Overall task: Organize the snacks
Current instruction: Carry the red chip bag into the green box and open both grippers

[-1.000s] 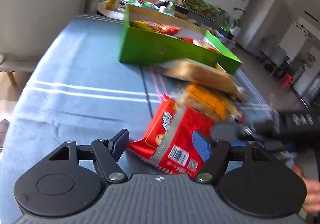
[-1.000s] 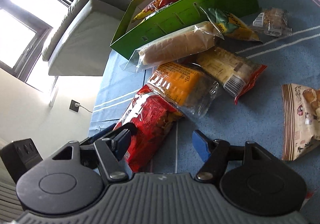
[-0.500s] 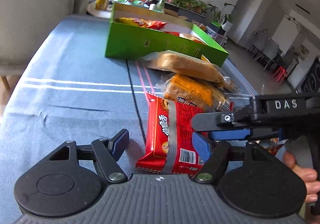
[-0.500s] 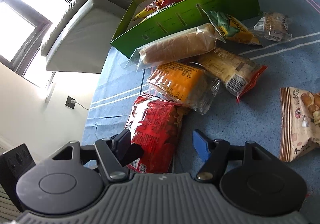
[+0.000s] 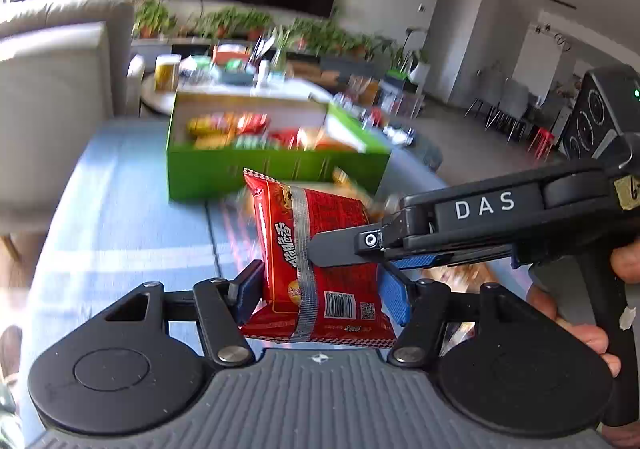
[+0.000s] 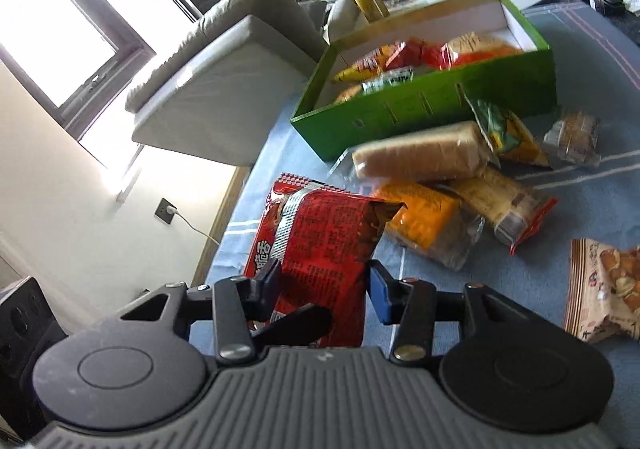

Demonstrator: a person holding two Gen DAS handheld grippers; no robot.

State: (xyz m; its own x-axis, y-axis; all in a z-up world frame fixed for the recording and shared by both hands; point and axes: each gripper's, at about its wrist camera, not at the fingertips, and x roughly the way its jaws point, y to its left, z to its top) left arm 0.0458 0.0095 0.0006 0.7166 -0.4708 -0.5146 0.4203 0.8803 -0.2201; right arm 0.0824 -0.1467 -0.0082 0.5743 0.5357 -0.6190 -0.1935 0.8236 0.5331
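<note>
Blue striped tablecloth [image 6: 592,185] bears green box [image 6: 440,105] beside grey sofa [image 6: 224,89].

Both grippers clamped on one red snack packet

The left gripper [image 5: 322,291] points forward and somewhat down, its jaws having just closed in so that both blue pads press the sides of the red snack packet [image 5: 320,249], near its lower end. The right gripper [image 6: 324,285] comes in from the right, crossing in front of the left one; its jaws have also just drawn together and pinch the same packet, one dark finger [image 5: 340,245] lying across the packet's front in the left wrist view. A person's hand [image 5: 592,329] wraps the right gripper's handle at the far right, fingers curled round the grip.
</note>
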